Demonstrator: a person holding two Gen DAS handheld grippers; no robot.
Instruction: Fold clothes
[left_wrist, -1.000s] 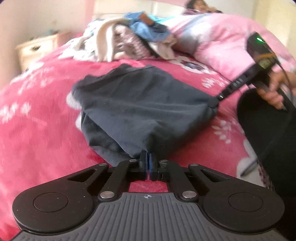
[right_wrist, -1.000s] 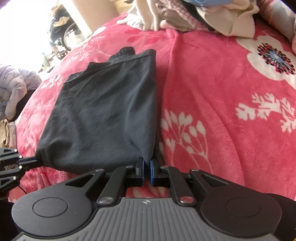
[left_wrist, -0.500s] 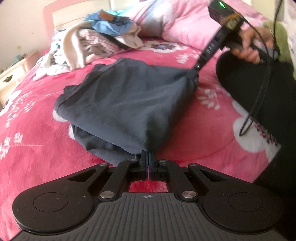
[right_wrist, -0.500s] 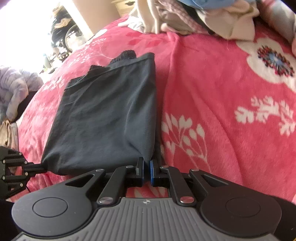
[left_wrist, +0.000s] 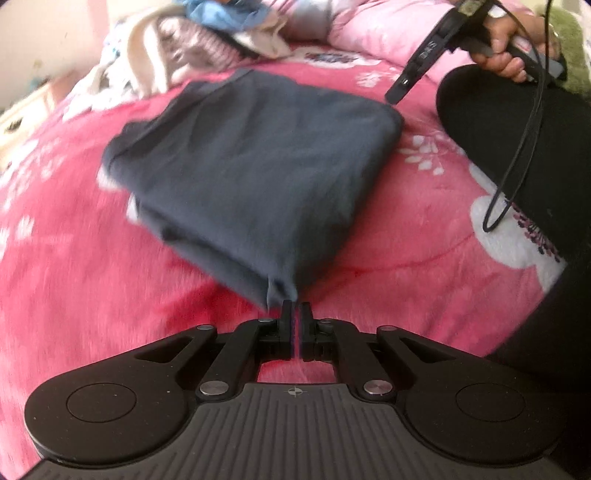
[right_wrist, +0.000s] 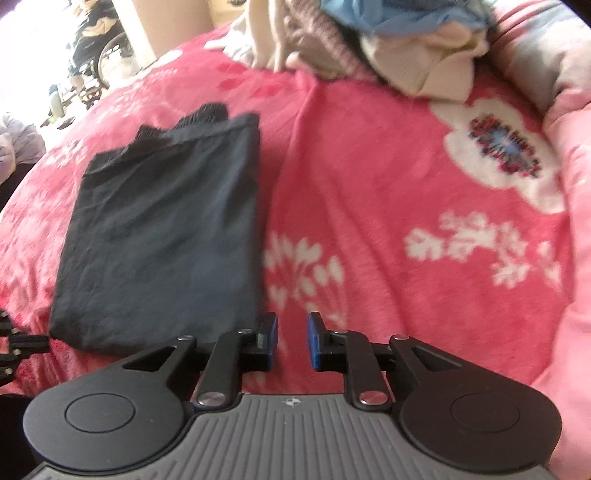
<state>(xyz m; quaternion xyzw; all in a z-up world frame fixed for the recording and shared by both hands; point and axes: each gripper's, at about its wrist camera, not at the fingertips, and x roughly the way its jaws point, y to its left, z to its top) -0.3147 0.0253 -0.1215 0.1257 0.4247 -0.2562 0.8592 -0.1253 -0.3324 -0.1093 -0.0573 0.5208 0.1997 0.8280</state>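
Note:
A dark grey folded garment lies flat on the pink flowered blanket. My left gripper is shut, with the garment's near corner pinched at its tips, low over the blanket. In the right wrist view the same garment lies to the left. My right gripper has its jaws opening, blue pads apart, with only blanket between them and the garment's corner just left of its left finger. From the left wrist view the right gripper hovers just past the garment's far right corner, held by a hand.
A heap of unfolded clothes sits at the head of the bed, also seen as a clothes heap. A pink pillow lies behind. The person's dark-clad leg and a black cable are at right.
The right gripper's jaws have parted and let go of the garment's corner. The garment has sunk flat onto the blanket. The left gripper came down, still shut on its corner.

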